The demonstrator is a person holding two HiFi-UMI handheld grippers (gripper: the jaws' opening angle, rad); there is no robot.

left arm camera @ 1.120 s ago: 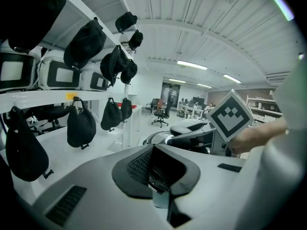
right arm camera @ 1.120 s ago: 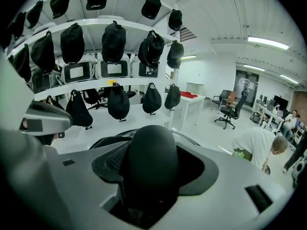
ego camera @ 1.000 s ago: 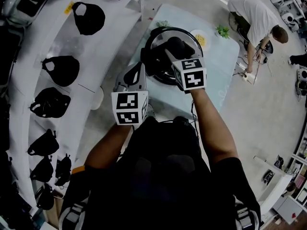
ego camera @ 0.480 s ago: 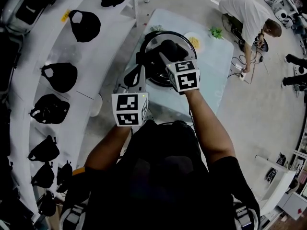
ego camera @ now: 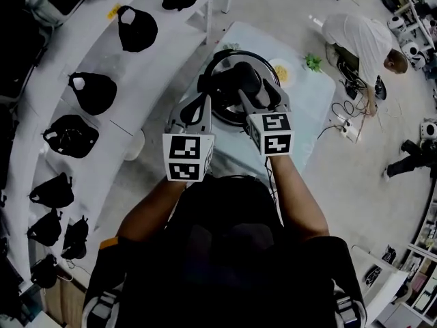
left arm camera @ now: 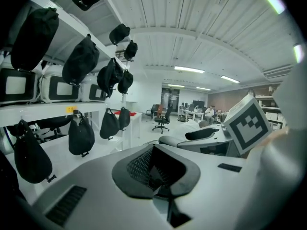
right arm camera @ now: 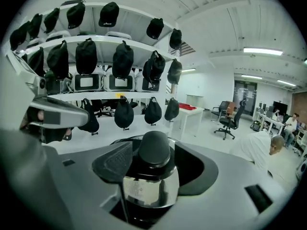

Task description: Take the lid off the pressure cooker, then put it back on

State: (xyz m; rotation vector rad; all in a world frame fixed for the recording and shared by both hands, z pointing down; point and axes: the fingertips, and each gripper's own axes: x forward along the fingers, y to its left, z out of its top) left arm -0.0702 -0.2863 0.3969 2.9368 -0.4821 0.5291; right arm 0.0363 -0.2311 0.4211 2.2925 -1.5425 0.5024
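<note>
A person stands over a pale blue table [ego camera: 311, 118], a two-jaw gripper in each hand, both reaching to the pressure cooker [ego camera: 272, 59] at the table's middle. The right gripper [ego camera: 244, 82] comes in level from the side. Its own view shows the right gripper [right arm camera: 154, 163] with its dark pads closed in on the lid's black knob [right arm camera: 154, 146]: the left pad sits against the knob and the right pad just beside it. Below the knob, bright metal [right arm camera: 152, 191] with a small label fills the gap between the jaws. From overhead the lid [ego camera: 232, 74] sits within the cooker's round rim. Whether it rests on the pot or is raised a little cannot be told from this angle.

The left gripper [ego camera: 202, 100] lies just beside the cooker's left flank. Its view looks past the pot into the room, and the left gripper [left arm camera: 158, 177] has its pads drawn together with nothing between them. The right gripper's marker cube [left arm camera: 245, 124] shows at that view's right edge.

On the table beyond the cooker are a white plate [ego camera: 283, 70] with something yellow on it and a small green sprig [ego camera: 313, 62]. White curved shelves [ego camera: 51, 80] to the left carry a row of black bags [ego camera: 92, 91]. At upper right a person in a white shirt [ego camera: 358, 36] bends over cables on the floor.
</note>
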